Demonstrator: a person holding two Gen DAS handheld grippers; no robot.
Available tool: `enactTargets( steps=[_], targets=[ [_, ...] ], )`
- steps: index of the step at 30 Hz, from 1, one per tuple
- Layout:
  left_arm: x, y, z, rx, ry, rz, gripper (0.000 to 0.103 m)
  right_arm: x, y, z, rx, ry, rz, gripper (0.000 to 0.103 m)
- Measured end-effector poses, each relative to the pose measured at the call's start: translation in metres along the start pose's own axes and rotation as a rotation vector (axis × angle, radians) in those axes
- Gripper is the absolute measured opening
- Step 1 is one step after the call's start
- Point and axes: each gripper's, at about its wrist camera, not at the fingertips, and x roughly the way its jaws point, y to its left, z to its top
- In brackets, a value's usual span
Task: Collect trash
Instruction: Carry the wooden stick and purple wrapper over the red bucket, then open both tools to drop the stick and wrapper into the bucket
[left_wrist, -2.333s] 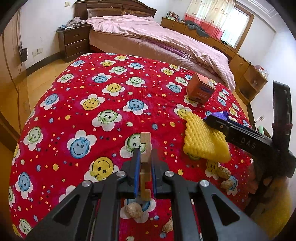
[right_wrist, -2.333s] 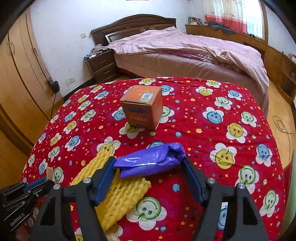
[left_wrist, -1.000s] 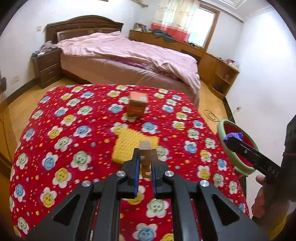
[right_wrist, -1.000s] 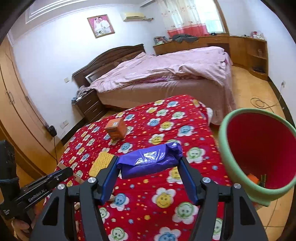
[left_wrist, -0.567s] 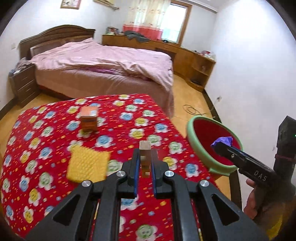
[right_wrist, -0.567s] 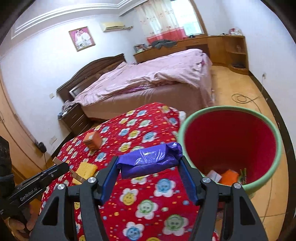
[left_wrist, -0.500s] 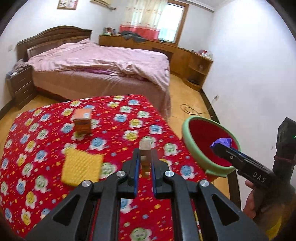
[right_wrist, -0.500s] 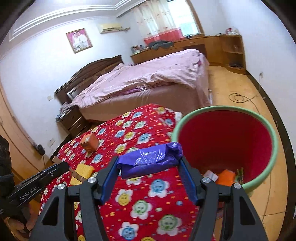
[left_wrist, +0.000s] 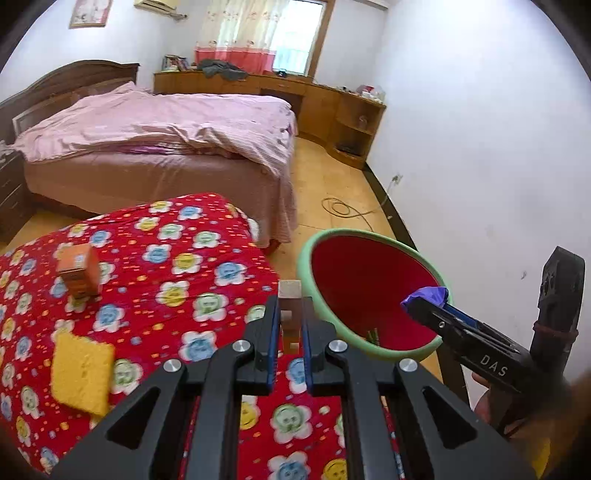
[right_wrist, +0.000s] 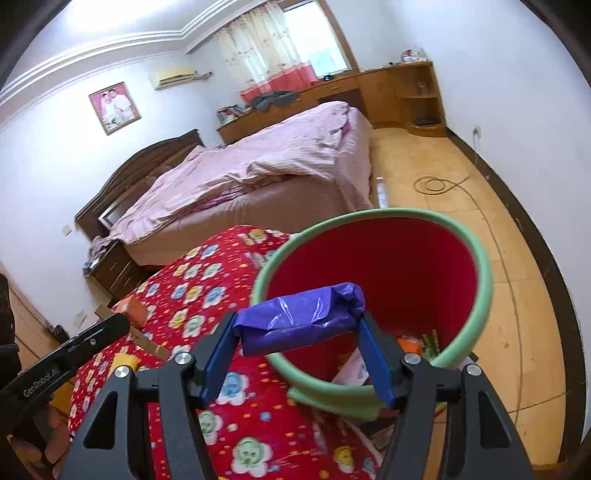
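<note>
Left claw (left_wrist: 289, 325) clenched on a thin cardboard scrap (left_wrist: 289, 295), held over the red flowered counter (left_wrist: 155, 280) edge, with the bin at its 2 o'clock. Right claw (right_wrist: 301, 345) grips a purple plastic wrapper (right_wrist: 301, 321) between its pads, over the near rim of the green-rimmed red bin (right_wrist: 480, 266). Orange box (left_wrist: 78, 271) at 10 o'clock and yellow foam net (left_wrist: 81, 373) at 9 o'clock of the left claw lie on the counter.

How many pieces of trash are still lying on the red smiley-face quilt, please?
2: a small orange cardboard box standing near the quilt's far left side, and a yellow foam net sleeve lying nearer the camera. Others may be hidden behind the jaws.
</note>
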Motion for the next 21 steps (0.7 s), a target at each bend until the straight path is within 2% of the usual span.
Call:
enactTargets(
  steps=[10,21],
  targets=[
    [0.043,-0.032,0.005,0.042,0.042,-0.068,0.010,0.009,-0.038,0.002,0.054,-0.002,-0.058,0.068],
    [0.079,-0.054,0.007,0.043,0.097,-0.131,0.010,0.019,-0.057,0.001,0.079,0.009,-0.086,0.072]
  ],
)
